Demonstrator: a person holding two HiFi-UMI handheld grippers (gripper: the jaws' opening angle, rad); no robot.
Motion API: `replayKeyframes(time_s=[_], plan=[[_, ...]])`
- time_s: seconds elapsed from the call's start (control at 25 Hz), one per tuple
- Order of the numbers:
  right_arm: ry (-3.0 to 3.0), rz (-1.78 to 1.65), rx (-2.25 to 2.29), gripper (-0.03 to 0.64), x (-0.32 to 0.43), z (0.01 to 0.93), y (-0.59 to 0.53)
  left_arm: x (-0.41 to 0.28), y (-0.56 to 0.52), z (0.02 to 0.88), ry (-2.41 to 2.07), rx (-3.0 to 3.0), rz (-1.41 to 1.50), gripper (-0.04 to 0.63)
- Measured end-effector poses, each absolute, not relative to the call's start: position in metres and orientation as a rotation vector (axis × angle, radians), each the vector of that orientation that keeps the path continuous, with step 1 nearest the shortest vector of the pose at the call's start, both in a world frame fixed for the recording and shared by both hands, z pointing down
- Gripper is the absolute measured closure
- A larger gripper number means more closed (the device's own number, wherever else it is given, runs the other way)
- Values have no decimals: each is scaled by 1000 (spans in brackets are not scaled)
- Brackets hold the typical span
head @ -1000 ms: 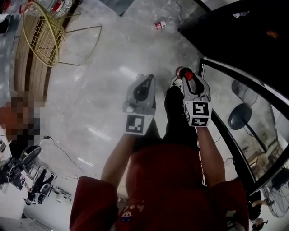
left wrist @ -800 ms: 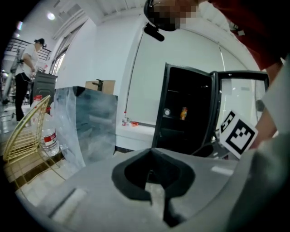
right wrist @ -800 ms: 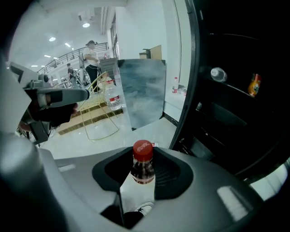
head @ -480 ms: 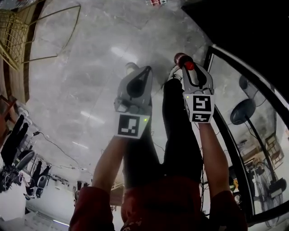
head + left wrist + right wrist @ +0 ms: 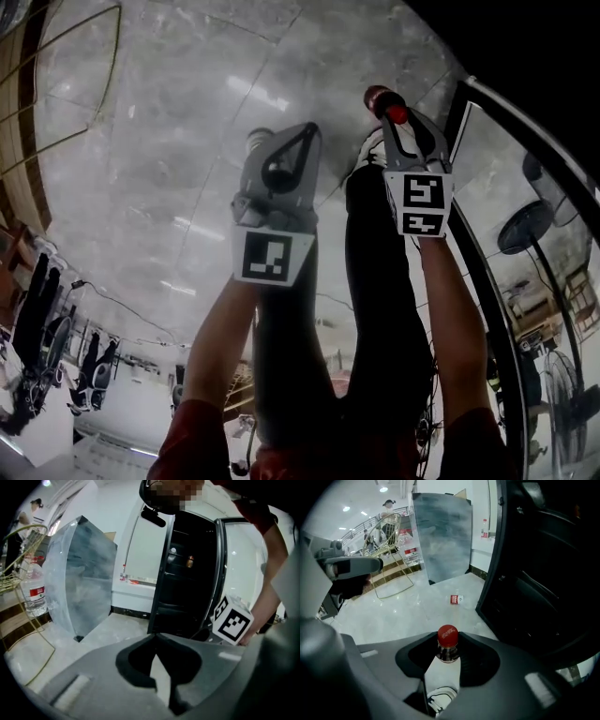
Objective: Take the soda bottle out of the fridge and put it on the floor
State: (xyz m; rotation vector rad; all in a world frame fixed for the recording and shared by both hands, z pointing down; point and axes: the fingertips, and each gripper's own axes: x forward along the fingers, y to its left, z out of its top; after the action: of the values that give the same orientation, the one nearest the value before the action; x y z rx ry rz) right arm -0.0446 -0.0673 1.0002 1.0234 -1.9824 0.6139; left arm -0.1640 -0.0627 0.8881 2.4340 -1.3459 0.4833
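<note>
A soda bottle (image 5: 448, 648) with a red cap and dark drink sits by its neck between the jaws of my right gripper (image 5: 448, 643), which is shut on it. In the head view the bottle (image 5: 380, 97) hangs above the grey marble floor (image 5: 169, 141), just left of the fridge's open glass door (image 5: 525, 187). The black fridge (image 5: 543, 573) stands open at the right. My left gripper (image 5: 302, 133) hovers beside it over the floor, its jaw tips touching, shut on nothing (image 5: 156, 635).
A small red-and-white pack (image 5: 457, 599) lies on the floor by the fridge. A gold wire chair (image 5: 389, 541) and a grey panel (image 5: 440, 536) stand farther back, with a water bottle (image 5: 33, 590) at the left. The person's shoe (image 5: 440, 698) is under the bottle.
The head view has tilted, so the floor and chair slid up and left out of frame. Both grippers sit slightly higher. The right one keeps hold of the bottle.
</note>
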Motion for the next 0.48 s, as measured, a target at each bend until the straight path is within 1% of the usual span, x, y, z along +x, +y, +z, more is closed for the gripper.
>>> replayKeyframes(time_s=[0.2,0.48], plan=[[-1942,593,978,483,-39,1062,-75,-163,-73,943,-1302,2415,586,597],[-1908,597,958,483,-36,1112,-96,-159,-80,981,-1248,2401,624,597]])
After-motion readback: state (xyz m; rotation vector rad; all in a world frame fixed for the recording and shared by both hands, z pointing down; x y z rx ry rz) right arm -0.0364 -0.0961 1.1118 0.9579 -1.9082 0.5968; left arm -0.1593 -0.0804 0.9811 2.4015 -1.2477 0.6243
